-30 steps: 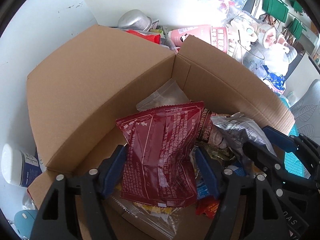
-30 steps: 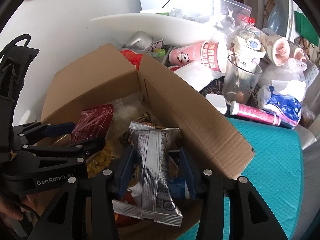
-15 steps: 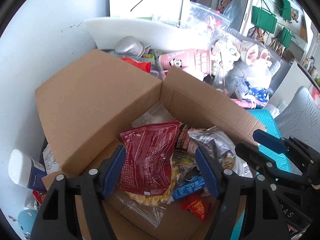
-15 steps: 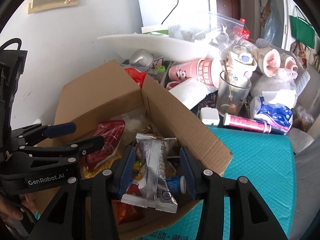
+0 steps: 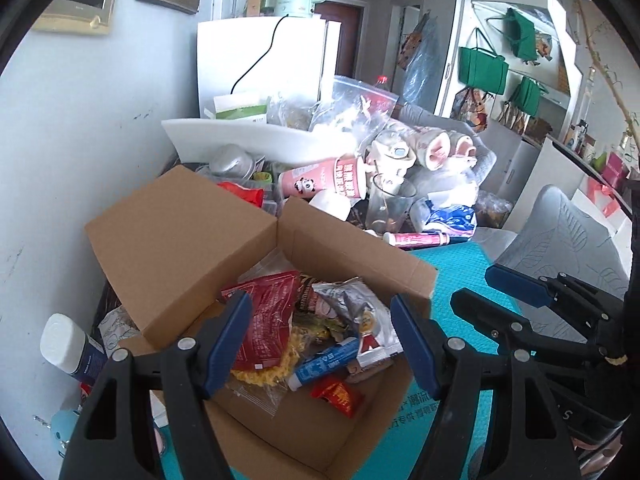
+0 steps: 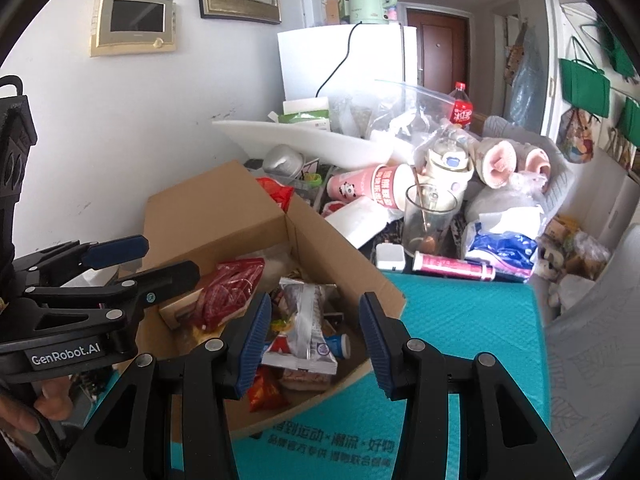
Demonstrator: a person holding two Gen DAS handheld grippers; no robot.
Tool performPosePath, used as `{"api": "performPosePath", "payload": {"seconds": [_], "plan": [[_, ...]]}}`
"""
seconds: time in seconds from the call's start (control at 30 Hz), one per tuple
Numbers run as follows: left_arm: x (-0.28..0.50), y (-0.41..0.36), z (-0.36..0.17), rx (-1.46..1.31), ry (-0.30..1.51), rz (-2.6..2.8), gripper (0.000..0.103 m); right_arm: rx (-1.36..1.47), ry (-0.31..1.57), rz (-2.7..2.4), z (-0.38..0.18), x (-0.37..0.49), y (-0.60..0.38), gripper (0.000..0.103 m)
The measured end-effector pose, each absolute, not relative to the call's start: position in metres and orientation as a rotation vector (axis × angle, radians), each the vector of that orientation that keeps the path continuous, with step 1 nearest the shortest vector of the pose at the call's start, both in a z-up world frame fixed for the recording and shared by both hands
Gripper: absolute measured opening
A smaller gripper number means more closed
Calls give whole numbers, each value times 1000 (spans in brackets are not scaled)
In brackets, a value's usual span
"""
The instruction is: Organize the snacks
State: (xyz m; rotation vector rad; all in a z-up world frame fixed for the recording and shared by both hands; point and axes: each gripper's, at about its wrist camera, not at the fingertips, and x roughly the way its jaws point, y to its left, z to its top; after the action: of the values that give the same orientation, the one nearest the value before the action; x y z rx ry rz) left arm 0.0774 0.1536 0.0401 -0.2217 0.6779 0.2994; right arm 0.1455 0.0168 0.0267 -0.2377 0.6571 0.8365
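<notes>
An open cardboard box (image 5: pixel 180 240) (image 6: pixel 212 216) stands on a teal mat. Inside lie a red snack bag (image 5: pixel 268 312) (image 6: pixel 232 288), a silver snack packet (image 5: pixel 352 304) (image 6: pixel 304 320), a clear bag of yellow noodles (image 5: pixel 268 372), a blue tube (image 5: pixel 324 364) and a small red packet (image 5: pixel 336 394). My left gripper (image 5: pixel 320 340) (image 6: pixel 164 260) hangs open above the box's near left side, with nothing between its fingers. My right gripper (image 6: pixel 314 340) (image 5: pixel 478 288) is open too, above the box's near right corner, clear of the silver packet.
The teal mat (image 6: pixel 460 320) lies right of the box. Behind it are a drinking glass (image 6: pixel 428 220), a pink tube (image 6: pixel 456 266), a pink panda cup (image 6: pixel 368 188) and a white foam board (image 5: pixel 248 140). A white-capped bottle (image 5: pixel 68 344) lies left of the box. A hand (image 6: pixel 40 400) holds the left gripper.
Both grippers have risen and drawn back from the box. The red bag and the silver packet stayed in the box and now look smaller and farther away.
</notes>
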Motion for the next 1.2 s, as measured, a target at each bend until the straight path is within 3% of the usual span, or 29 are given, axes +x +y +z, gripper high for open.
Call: {"api": "performPosePath", "payload": {"seconds": [0.27, 0.37, 0.47, 0.57, 0.63, 0.73, 1.2], "plan": [[32, 113, 81, -133, 577, 314, 71, -211, 563, 833, 61, 101, -22, 46], [12, 99, 92, -105, 534, 322, 72, -205, 530, 827, 71, 85, -35, 52], [-7, 86, 99, -81, 489, 331, 89, -207, 496, 825, 77, 69, -48, 54], [-29, 73, 105, -63, 441, 348, 100, -211, 465, 811, 80, 51, -61, 68], [-40, 66, 104, -59, 428, 341, 101, -210, 446, 802, 80, 40, -70, 79], [-53, 58, 97, -60, 433, 330, 101, -203, 419, 773, 76, 26, -83, 86], [-86, 48, 30, -116, 487, 372, 101, -205, 510, 708, 11, -3, -104, 87]]}}
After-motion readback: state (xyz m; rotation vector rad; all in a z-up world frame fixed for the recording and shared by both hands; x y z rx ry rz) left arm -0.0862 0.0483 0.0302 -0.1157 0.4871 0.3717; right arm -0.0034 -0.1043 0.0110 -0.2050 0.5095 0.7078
